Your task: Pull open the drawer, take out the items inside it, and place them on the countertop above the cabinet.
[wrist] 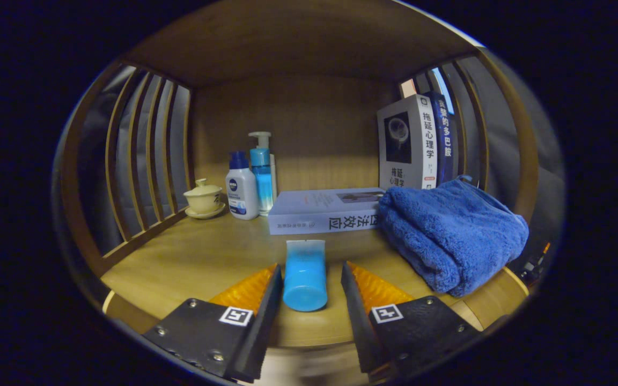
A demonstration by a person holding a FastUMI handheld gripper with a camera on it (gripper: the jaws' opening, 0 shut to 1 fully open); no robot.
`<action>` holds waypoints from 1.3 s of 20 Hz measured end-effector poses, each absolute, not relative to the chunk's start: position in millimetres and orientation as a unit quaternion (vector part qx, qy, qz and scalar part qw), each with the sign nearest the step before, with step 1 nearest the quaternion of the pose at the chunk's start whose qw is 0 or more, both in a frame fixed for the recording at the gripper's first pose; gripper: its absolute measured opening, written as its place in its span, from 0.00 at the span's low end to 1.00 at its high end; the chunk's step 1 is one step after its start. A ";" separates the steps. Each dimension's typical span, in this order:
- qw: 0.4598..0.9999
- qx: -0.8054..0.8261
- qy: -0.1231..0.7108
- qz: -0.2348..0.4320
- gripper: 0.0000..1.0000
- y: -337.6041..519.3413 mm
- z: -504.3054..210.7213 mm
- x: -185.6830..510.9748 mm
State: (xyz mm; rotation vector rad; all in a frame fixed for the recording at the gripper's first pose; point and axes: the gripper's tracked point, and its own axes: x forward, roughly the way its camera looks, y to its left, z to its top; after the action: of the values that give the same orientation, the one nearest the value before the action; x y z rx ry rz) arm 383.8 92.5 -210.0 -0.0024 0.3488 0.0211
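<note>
One view is supplied, the gripper view. A blue tube (304, 275) is seen lying on the wooden countertop (201, 257), cap end toward the camera, between the two fingers of the gripper (309, 279). The jaws are set slightly wider than the tube; a narrow gap is visible on the right side, while contact on the left side cannot be confirmed. Beyond the tube, a flat-lying book (325, 210) is placed, with a folded blue towel (451, 236) to its right. Two upright books (416, 142) are stood behind the towel. A pump bottle (262, 171), a white bottle (241, 187) and a lidded cup (203, 197) are grouped at the back left.

The step in hand is judged to be the placement of the tube on the countertop. For the next move, full release is to be verified and the gripper withdrawn straight back, so that the tube is not dragged or rolled. A return to the drawer is then called for if items remain inside.
</note>
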 end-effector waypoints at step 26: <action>0.997 -0.005 0.055 0.046 0.81 55.1 -108.2 133.5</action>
State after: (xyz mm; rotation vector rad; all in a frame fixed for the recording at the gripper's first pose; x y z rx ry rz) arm 133.5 55.1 -108.2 -0.0107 0.1101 0.0921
